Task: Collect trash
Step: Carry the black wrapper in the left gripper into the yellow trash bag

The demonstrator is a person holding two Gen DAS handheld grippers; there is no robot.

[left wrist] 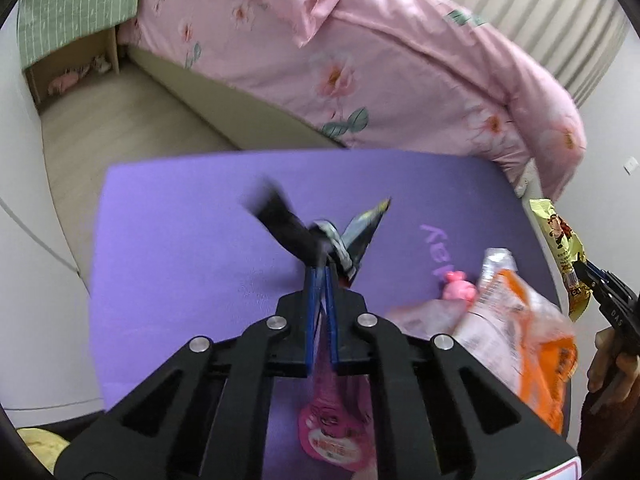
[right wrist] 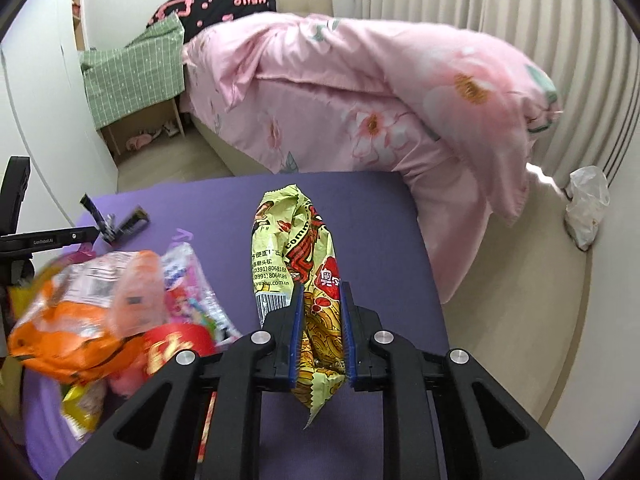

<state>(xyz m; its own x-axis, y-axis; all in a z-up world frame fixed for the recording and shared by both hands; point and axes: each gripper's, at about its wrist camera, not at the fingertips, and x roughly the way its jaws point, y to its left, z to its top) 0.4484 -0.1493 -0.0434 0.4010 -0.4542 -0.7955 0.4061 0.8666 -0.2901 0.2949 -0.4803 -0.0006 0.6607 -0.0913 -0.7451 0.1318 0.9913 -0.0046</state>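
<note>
Two tools clamped on wrappers, left tool [left wrist: 322, 270] pinched a black wrapper [left wrist: 304, 236] above the purple mat [left wrist: 180, 220], right tool [right wrist: 320, 292] gripped a yellow packet [right wrist: 296, 248] standing between its jaws

Printed mid-frame on yellow-green snack bag [right wrist: 294, 248]: "(0391) 8068188", a web address beginning "www.yuzhu.com", Chinese characters. On black pillow [right wrist: 224, 6], upper left, upside down: "HELLO". On purple mat [left wrist: 200, 220], right of centre, inverted, probably "keep". On black mount [right wrist: 44, 241], far left: "Genrobot.AI".

Motion-blurred orange wrapper [right wrist: 68, 320], pink pouch [left wrist: 334, 428] half hidden behind the left gripper [left wrist: 322, 270].
</note>
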